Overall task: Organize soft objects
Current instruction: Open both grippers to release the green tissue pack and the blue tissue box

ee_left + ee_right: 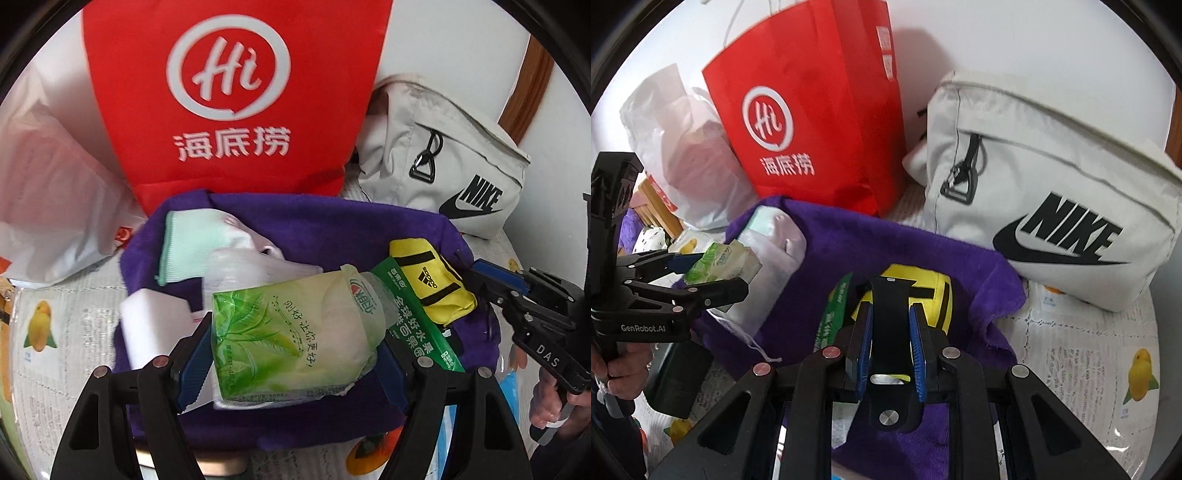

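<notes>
Left tongs (295, 354) clamping green soft tissue pack (291, 332), pack hanging over purple plush towel (332, 229), long axis running 7 to 1 o'clock. Right tongs (888, 347) gripping black flat strap (890, 332) above yellow black-striped pouch (938, 295). Red paper bag (236, 96) standing at 12 o'clock, nearer left hand. Right view alone showing strap; left view alone showing mint folded cloth (188, 243).

Pouch (432, 280) lies on towel (332, 229); paper bag (229, 103) apparently stands behind.
</notes>
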### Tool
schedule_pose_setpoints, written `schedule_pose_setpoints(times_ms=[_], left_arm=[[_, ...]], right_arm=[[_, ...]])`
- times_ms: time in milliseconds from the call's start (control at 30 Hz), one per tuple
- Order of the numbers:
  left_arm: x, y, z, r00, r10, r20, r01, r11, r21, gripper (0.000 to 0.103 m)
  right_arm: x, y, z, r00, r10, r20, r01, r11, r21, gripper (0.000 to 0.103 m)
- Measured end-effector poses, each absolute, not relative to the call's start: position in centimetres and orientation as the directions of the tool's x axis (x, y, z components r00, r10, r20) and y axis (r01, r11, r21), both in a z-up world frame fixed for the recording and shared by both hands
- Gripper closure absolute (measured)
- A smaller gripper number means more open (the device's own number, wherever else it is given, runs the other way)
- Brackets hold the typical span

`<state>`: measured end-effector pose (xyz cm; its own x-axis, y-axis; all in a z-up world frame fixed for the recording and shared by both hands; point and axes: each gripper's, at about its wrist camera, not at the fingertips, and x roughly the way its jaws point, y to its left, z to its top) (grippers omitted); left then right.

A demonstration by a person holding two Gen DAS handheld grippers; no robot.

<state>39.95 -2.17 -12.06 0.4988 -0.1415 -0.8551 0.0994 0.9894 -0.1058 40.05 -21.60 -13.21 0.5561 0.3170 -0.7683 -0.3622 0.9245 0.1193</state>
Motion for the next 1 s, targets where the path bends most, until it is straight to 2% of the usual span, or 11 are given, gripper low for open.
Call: schedule_pose_setpoints(times_ms=[133,267,367,433,567,833,967,1000], left_arm=[[40.7,-2.8,-12.9,0.474,-0.165,-0.865,0.112,0.986,-0.127,0.026],[41.1,-2.9,-13.2,0.454,-0.194,-0.869,0.1,0.981,-0.167,0.012],[41.0,-2.9,-13.1,0.468,-0.167,-0.868,0.082,0.986,-0.146,0.008],[41.1,-2.7,-13.0,0.465,-0.161,-0.871,0.074,0.987,-0.143,0.007],[40.8,-2.3,-12.5,0.466,-0.148,-0.872,0.062,0.989,-0.135,0.007],[38.4,-1.5,-10.1,0.502,-0.079,-0.861,0.04,0.997,-0.068,0.007],[36.3,-1.2,-8.9,0.511,-0.055,-0.858,0.035,0.998,-0.044,0.007],[35.6,-1.1,-8.6,0.515,-0.046,-0.856,0.029,0.999,-0.037,0.007]], right_arm=[[40.4,-21.7,-13.7,0.538,0.326,-0.778,-0.361,0.923,0.137,0.083],[40.6,-21.8,-14.0,0.525,0.33,-0.784,-0.359,0.921,0.148,0.082],[40.6,-21.8,-14.0,0.519,0.334,-0.787,-0.363,0.92,0.151,0.08],[40.6,-21.6,-13.9,0.522,0.332,-0.786,-0.365,0.92,0.145,0.073],[40.1,-21.4,-13.3,0.531,0.332,-0.779,-0.368,0.919,0.14,0.07],[38.3,-21.3,-11.1,0.559,0.308,-0.77,-0.348,0.93,0.12,0.049],[36.1,-21.4,-9.6,0.572,0.297,-0.765,-0.332,0.936,0.115,0.046],[35.6,-21.4,-9.4,0.574,0.294,-0.765,-0.33,0.937,0.112,0.041]])
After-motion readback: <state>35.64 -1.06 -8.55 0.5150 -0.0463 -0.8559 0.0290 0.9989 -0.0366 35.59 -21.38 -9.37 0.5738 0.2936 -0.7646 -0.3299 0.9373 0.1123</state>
